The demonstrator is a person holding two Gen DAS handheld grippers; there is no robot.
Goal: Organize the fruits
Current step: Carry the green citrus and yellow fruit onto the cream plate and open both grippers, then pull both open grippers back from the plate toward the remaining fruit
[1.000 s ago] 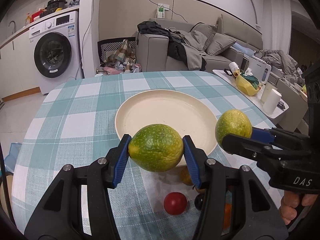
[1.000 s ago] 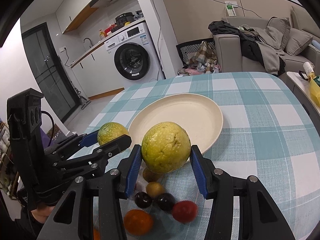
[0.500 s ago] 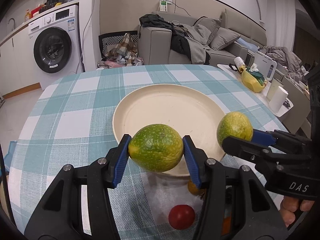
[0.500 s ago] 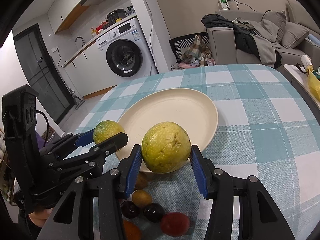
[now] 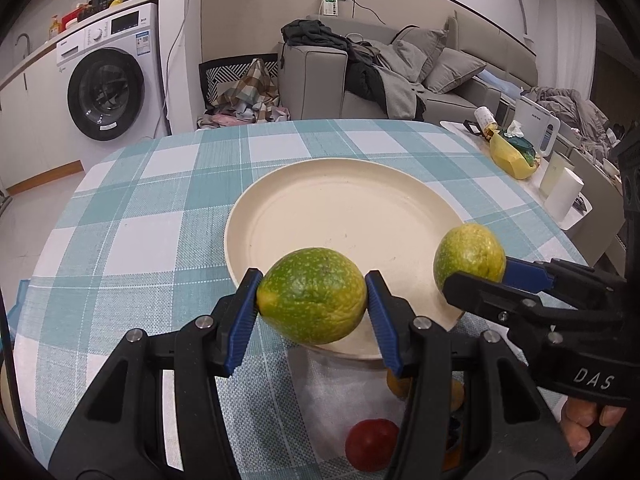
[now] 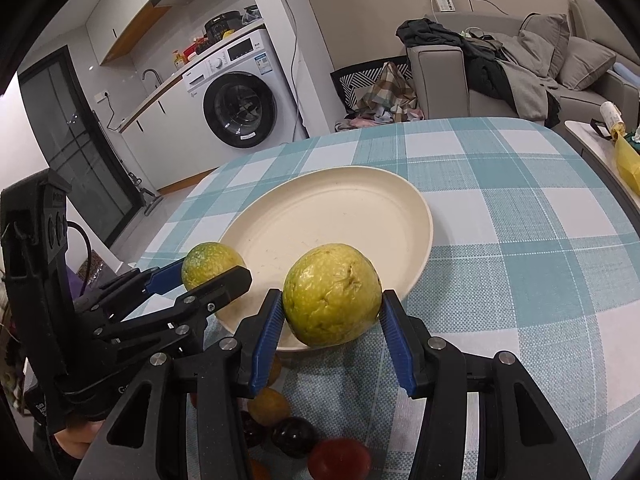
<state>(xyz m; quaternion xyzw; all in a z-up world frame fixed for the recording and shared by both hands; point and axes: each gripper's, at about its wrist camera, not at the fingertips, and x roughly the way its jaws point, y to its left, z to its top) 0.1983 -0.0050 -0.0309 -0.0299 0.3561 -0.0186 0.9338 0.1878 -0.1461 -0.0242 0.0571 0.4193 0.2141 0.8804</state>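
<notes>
My left gripper [image 5: 312, 300] pinches a green fruit [image 5: 312, 294]; my right gripper [image 6: 330, 312] pinches a yellow-green fruit [image 6: 332, 294]. Both hang over the near rim of the cream plate [image 5: 344, 208] on the checked tablecloth [image 5: 132, 240]. Small fruits [image 6: 296, 432], including a red one [image 5: 370, 444], lie below my fingers, partly hidden.

1. The tabletop [image 5: 132, 240] wears a woven checked cloth, matt and coarse in its weave.
2. The cream plate [image 5: 320, 208] looks matt, faintly scuffed.
3. The green fruit [image 5: 312, 296] has pebbly, speckled, slightly shiny skin; the yellower fruit [image 6: 332, 294] is dimpled and wrinkled.
4. Each claw shows matt black plastic, ribbed blue pads [image 5: 244, 316] and bright metal rivets [image 5: 422, 323].
5. The red fruit [image 5: 370, 444] is smooth, glossy.
</notes>
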